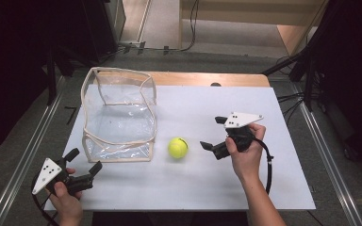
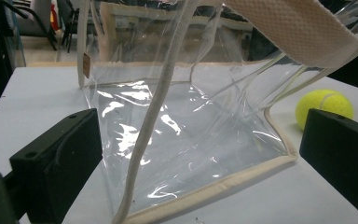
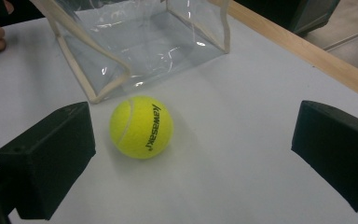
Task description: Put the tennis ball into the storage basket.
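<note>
Ball (image 1: 177, 147) sits on the table (image 1: 245, 179) just beside the clear bag (image 1: 119, 114), untouched. My right gripper (image 1: 210, 133) is wide open, lined up to take it. Left gripper (image 1: 84, 160) also open, aimed at the bag's near corner to steady it.

A lab — black curtains (image 1: 9, 70), floor cables (image 1: 169, 47), rail-framed table (image 1: 245, 183).
</note>
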The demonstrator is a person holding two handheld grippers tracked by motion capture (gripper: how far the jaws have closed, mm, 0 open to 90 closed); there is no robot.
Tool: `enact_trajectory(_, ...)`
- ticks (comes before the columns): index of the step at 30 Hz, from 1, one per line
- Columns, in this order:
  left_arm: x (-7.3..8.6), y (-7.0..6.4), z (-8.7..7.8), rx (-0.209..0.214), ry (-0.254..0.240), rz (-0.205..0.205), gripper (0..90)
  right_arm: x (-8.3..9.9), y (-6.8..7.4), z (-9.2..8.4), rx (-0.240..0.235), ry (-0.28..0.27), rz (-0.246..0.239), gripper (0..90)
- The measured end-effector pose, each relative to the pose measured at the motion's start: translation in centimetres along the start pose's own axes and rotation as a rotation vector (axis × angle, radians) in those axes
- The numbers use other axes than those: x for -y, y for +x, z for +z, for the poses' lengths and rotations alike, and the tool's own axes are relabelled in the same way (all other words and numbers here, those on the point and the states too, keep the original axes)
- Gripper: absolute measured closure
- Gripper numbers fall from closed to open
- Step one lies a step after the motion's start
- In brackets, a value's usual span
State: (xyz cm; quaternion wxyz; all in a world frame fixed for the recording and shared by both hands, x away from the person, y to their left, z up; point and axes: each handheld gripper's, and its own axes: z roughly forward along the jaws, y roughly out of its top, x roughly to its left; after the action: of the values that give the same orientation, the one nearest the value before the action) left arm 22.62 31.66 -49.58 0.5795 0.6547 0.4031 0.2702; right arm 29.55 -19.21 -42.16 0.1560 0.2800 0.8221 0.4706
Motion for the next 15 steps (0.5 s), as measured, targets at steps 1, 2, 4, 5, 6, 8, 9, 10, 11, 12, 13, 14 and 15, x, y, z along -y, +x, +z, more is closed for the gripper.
enact_trajectory(1,0.0,0.0,0.0,0.001,0.000,0.001,0.0,0.0,0.0,0.1,-0.002,0.001,-0.001,0.0)
enact_trajectory(2,0.0,0.0,0.0,-0.001,0.001,0.001,0.0,-0.1,0.1,0.1,-0.008,0.006,-0.002,0.0)
enact_trajectory(4,0.0,0.0,0.0,0.000,0.001,0.001,0.0,-0.3,0.1,0.4,-0.027,0.020,-0.008,0.0)
enact_trajectory(5,0.0,0.0,0.0,0.000,0.001,0.001,0.0,-0.3,0.1,0.4,-0.027,0.020,-0.008,0.0)
enact_trajectory(6,0.0,0.0,0.0,0.000,0.001,0.001,0.0,-0.3,0.1,0.5,-0.036,0.024,-0.009,0.0)
enact_trajectory(8,0.0,0.0,0.0,0.001,0.000,0.001,0.0,-0.5,0.2,0.7,-0.048,0.034,-0.012,0.0)
enact_trajectory(9,0.0,0.0,0.0,0.001,0.000,0.000,0.0,-0.5,0.2,0.8,-0.051,0.042,-0.013,0.0)
enact_trajectory(10,0.0,0.0,0.0,0.001,-0.001,0.000,0.0,-0.6,0.2,0.9,-0.056,0.048,-0.017,0.0)
enact_trajectory(11,0.0,0.0,0.0,0.001,-0.001,-0.001,0.0,-0.6,0.3,1.0,-0.061,0.056,-0.018,0.0)
enact_trajectory(12,0.0,0.0,0.0,0.001,-0.001,0.000,0.0,-0.7,0.3,1.2,-0.067,0.066,-0.022,0.0)
enact_trajectory(13,0.0,0.0,0.0,0.002,0.000,0.000,0.0,-0.8,0.4,1.4,-0.071,0.072,-0.025,0.0)
enact_trajectory(14,0.0,0.0,0.0,0.001,0.000,0.000,0.0,-0.8,0.5,1.4,-0.073,0.080,-0.025,0.0)
enact_trajectory(15,0.0,0.0,0.0,0.002,0.000,0.000,0.0,-0.9,0.6,1.7,-0.079,0.089,-0.031,0.0)
